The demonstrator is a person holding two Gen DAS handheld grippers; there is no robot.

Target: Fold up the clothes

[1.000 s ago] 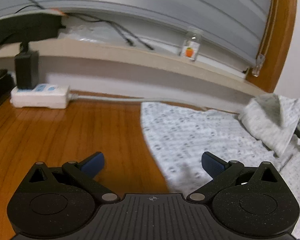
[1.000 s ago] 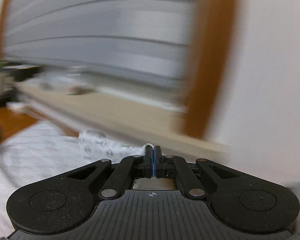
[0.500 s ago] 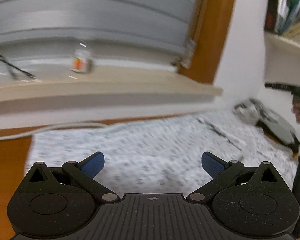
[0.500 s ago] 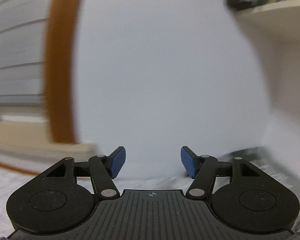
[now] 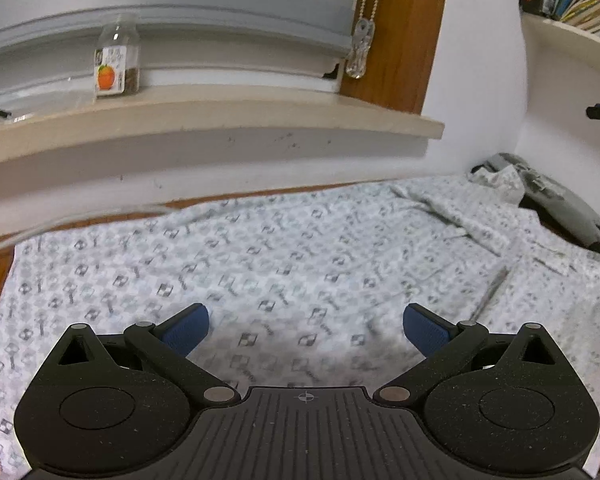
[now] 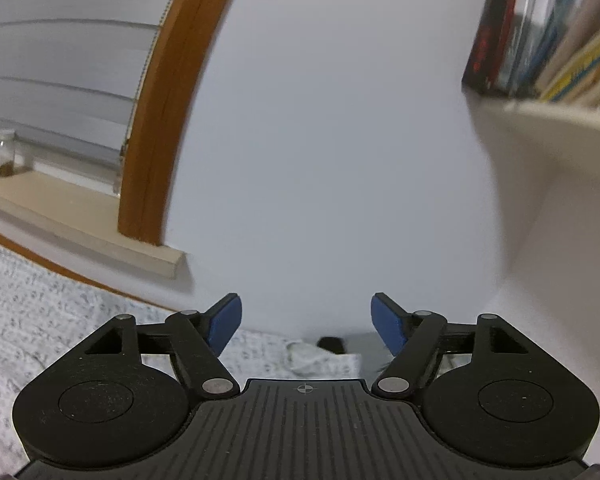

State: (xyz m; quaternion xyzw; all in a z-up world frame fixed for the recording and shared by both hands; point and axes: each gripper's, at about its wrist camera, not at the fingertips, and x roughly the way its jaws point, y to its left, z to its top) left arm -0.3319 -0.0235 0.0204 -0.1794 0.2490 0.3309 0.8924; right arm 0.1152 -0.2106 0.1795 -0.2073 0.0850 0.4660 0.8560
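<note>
A second ago the right gripper [image 6: 306, 322] was pinched shut on a bit of the shirt [image 5: 284, 264]. Now its jaws are opening and nothing is between them. It looks at the wall [image 6: 332, 140] and some books [image 6: 540, 44], not the blinds. The left gripper [image 5: 306, 326] has slid from the shirt's edge by the bare table to over its middle. The bottle [image 5: 116, 58] now shows at top left.

Black tongs [image 5: 306, 330], blue pads [image 5: 184, 330], silver screws
</note>
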